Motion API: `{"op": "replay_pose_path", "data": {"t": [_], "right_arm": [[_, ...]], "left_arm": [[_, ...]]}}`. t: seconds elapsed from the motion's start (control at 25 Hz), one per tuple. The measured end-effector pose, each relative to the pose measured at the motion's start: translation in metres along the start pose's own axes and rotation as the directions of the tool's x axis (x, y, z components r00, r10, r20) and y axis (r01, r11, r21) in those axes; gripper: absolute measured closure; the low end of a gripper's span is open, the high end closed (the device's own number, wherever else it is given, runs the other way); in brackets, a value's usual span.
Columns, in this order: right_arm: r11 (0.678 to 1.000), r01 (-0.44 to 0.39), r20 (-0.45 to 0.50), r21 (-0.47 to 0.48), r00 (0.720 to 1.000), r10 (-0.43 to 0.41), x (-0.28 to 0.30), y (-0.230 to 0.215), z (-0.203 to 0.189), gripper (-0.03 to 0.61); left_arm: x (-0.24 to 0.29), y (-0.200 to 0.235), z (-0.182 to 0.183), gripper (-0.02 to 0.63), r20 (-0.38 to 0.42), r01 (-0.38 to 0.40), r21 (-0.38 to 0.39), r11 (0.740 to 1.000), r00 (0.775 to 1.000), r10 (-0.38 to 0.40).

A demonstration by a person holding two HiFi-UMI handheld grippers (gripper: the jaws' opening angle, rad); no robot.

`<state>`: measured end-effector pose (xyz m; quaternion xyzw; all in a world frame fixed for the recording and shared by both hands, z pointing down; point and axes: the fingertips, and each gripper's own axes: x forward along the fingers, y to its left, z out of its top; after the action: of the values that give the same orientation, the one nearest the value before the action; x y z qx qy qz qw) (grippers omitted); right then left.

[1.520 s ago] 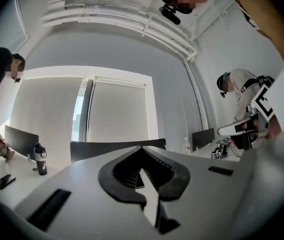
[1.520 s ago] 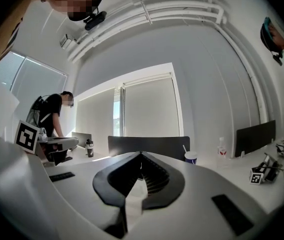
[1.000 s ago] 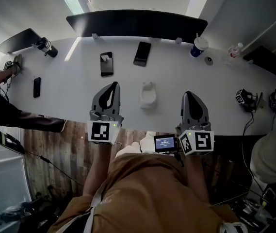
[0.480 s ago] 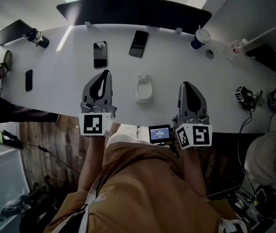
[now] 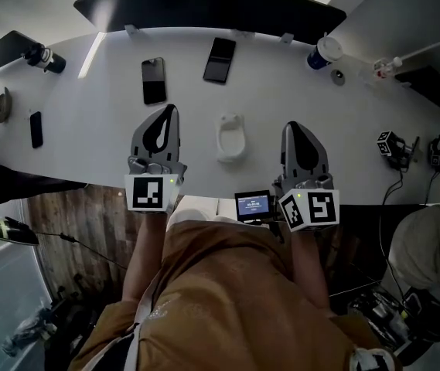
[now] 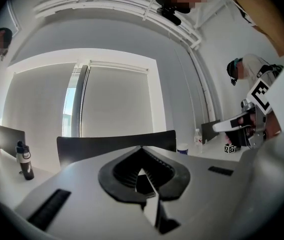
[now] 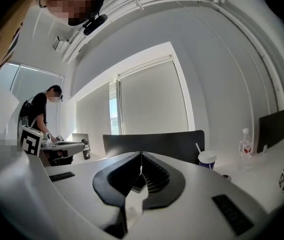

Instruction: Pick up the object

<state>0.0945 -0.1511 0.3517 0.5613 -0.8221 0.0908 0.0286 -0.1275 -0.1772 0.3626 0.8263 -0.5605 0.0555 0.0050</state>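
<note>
White table fills the head view. The object, small and white, lies on it between the two grippers and touches neither. The left gripper and right gripper both point up the picture over the near edge. A dark phone lies beyond the left one, and a cup stands far right.

In the left gripper view the jaws meet tip to tip with nothing held. A bottle stands at left and a black chair is behind.

In the right gripper view the jaws are likewise closed and empty, with the cup to their right.
</note>
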Motion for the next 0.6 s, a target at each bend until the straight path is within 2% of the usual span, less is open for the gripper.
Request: {"op": "replay_pose_path", "data": {"t": [0.08, 0.24, 0.36, 0.52, 0.6], "right_arm": [[1.0, -0.009, -0.029, 0.014, 1.0, 0.009, 0.007, 0.0, -0.008, 0.569], [0.999, -0.016, -0.069, 0.041, 0.997, 0.019, 0.019, -0.002, -0.018, 0.569], [0.998, -0.021, -0.102, 0.055, 0.994, 0.027, 0.028, -0.006, -0.028, 0.569], [0.991, -0.035, -0.189, 0.127, 0.98, 0.059, 0.039, -0.009, -0.054, 0.569], [0.989, -0.06, -0.23, 0.133, 0.969, 0.09, 0.048, -0.005, -0.065, 0.569]], "left_arm": [[0.003, 0.0, -0.005, 0.606, -0.009, 0.018, 0.014, 1.0, 1.0, -0.018], [0.008, 0.004, -0.017, 0.606, -0.043, 0.02, -0.005, 1.0, 0.999, -0.02], [0.015, 0.006, -0.021, 0.606, -0.039, 0.016, -0.018, 1.0, 0.999, -0.017], [0.019, 0.006, -0.03, 0.606, -0.064, 0.028, -0.01, 1.0, 0.998, -0.029], [0.022, 0.01, -0.035, 0.606, -0.075, 0.021, -0.02, 1.0, 0.997, -0.022]]}}
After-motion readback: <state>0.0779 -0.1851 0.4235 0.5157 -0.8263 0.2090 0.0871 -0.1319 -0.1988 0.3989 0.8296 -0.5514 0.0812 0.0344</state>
